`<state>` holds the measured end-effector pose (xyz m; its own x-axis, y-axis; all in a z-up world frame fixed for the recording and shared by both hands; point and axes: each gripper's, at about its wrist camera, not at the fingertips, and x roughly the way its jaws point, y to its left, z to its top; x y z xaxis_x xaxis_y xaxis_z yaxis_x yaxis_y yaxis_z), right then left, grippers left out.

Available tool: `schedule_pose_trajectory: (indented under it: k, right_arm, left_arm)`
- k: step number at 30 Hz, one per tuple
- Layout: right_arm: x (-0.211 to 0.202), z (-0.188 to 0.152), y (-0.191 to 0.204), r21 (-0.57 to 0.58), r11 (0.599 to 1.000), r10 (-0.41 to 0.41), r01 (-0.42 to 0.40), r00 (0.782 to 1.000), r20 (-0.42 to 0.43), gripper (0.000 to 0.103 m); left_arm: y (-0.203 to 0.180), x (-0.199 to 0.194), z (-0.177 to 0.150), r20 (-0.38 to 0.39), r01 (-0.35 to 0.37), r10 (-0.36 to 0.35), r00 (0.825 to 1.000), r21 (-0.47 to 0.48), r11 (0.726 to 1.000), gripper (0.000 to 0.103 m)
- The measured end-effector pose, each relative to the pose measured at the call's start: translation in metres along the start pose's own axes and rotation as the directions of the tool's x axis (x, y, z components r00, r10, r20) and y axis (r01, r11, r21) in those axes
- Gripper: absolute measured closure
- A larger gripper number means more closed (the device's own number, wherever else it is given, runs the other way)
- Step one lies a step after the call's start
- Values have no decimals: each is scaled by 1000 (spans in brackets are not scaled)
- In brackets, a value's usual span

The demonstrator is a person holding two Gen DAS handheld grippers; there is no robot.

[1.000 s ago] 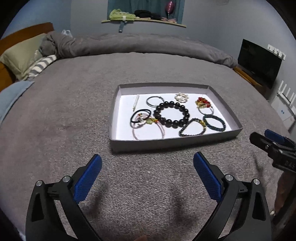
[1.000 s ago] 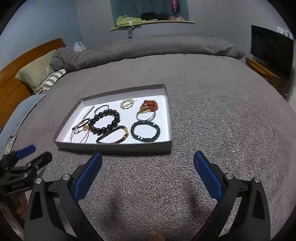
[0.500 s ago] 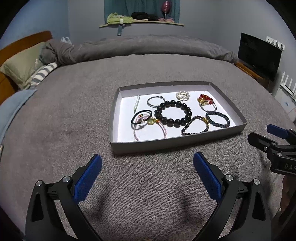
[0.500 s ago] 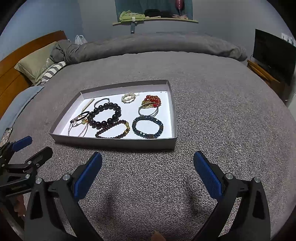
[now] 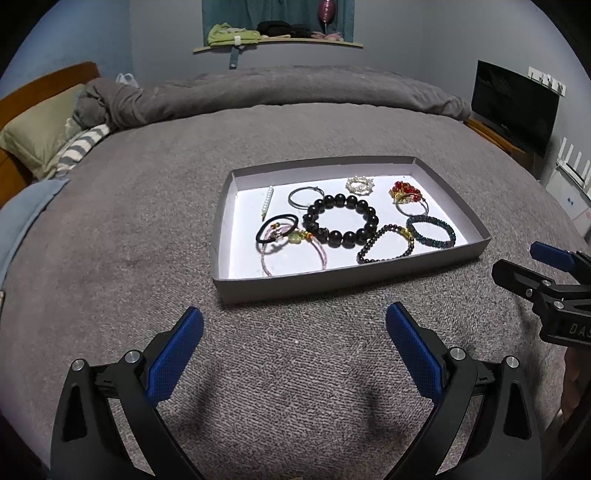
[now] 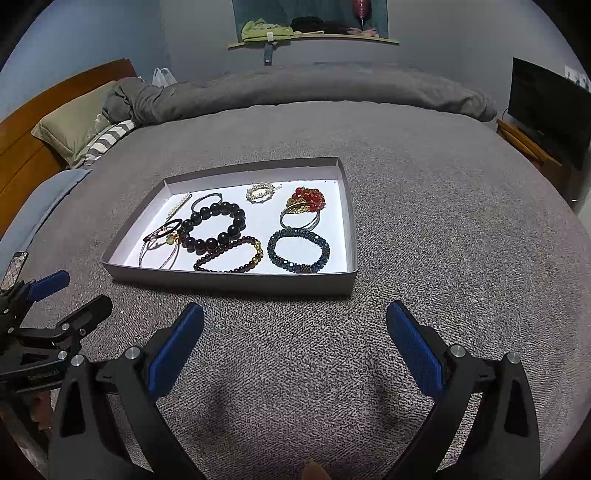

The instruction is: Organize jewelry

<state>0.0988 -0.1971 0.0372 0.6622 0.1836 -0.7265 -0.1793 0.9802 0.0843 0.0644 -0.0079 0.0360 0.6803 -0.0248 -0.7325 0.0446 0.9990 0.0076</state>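
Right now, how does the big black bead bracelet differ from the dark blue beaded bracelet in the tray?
The black bead bracelet is strung from large, smooth, glossy beads; the blue bracelet is made of many tiny faceted beads. The black bracelet forms the wider loop and lies mid-tray touching the pink cord bracelet; the blue bracelet lies apart near the tray's right front corner. Both lie flat as closed loops, untouched by either open gripper.

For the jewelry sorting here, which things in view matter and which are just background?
Job: shallow grey tray, large black bead bracelet, dark blue beaded bracelet, red bead bracelet, black hair tie, both open tongs, left and right.

Background: pillows, rolled duvet, TV, shelf clutter.
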Motion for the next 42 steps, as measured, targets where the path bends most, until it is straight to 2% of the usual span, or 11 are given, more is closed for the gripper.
schedule_pose_trajectory:
  k: [42]
  right_arm:
    - [4,0,1,-2,1000,4,-4,1000,-13,5]
  left_arm:
    - [-1,4,-1,-18,8,-7,1000,5,1000,3]
